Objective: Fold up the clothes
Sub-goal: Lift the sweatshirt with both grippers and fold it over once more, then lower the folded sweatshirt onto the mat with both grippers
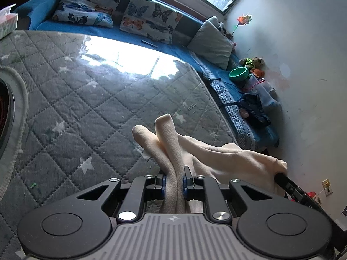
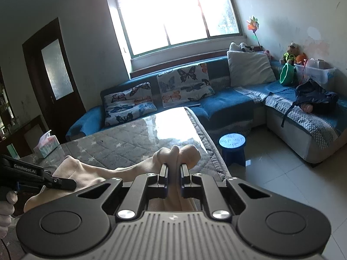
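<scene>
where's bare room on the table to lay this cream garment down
The quilted table cover is bare ahead of both grippers, from the cream garment up to the blue sofa. Its far-left corner holds a tissue box. The sofa's right end is crowded with toys.

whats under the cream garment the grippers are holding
Under the cream garment lies the gray quilted table cover with white stars. The left gripper and right gripper each pinch a bunch of it. The cover directly beneath the cloth is hidden.
</scene>
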`<state>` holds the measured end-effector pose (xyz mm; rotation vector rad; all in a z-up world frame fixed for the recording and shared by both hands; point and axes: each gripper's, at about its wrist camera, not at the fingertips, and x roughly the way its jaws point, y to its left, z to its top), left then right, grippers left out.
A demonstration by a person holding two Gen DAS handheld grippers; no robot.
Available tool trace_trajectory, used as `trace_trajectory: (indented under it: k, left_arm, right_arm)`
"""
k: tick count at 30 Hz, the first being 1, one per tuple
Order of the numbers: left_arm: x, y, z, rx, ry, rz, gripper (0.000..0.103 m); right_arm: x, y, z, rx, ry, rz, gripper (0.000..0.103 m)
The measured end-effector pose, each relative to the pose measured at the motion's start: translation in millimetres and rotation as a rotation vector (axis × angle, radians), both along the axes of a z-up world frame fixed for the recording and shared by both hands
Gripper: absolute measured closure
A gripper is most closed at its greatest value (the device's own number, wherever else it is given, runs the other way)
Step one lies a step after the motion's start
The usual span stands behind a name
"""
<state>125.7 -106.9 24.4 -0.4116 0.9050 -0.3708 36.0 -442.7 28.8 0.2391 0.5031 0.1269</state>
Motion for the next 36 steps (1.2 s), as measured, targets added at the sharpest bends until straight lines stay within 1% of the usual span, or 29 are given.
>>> trace_trajectory:
  k: [8,13,20,23,25,27,29,30,33,36]
  left_arm:
    - [5.1,1.3,-18.4,0.001,0.050,0.000,0.088]
    - [7.4,3.7,-29.5,0.001,0.081,-0.004,0.087]
    - [0.4,1.0,-32.8,0.003,0.102,-0.043,0.087]
    - [-1.3,2.3,-32.6,0.006,0.101,-0.041,0.083]
    - [-1.9,4.0,-28.7,0.015,0.084,-0.037,0.081]
    - [-2.4,5.7,-24.8,0.023,0.067,-0.034,0.080]
    - [-2.9,7.4,-20.9,0.032,0.050,-0.030,0.076]
    - [-3.2,8.2,-19.0,0.036,0.042,-0.029,0.073]
    - [-3.9,10.8,-13.1,0.049,0.016,-0.024,0.072]
    - [-1.8,11.3,-11.1,0.058,0.003,-0.020,0.072]
  right_arm:
    - [13.0,-3.6,-21.5,-0.004,0.066,-0.012,0.094]
    - [21.8,-8.6,-36.2,-0.003,0.118,-0.041,0.094]
    - [17.3,-10.6,-48.0,-0.031,0.173,-0.049,0.094]
    - [15.3,-12.6,-50.8,-0.032,0.188,-0.061,0.093]
    - [15.0,-13.7,-50.4,-0.032,0.191,-0.065,0.092]
    - [15.0,-12.4,-46.4,-0.043,0.183,-0.066,0.087]
    - [14.5,-10.7,-41.2,-0.052,0.169,-0.070,0.086]
    - [13.8,-9.6,-37.7,-0.052,0.157,-0.074,0.086]
    - [13.6,-4.2,-27.4,-0.048,0.122,-0.068,0.085]
    - [19.7,8.9,-24.6,-0.050,0.110,-0.020,0.086]
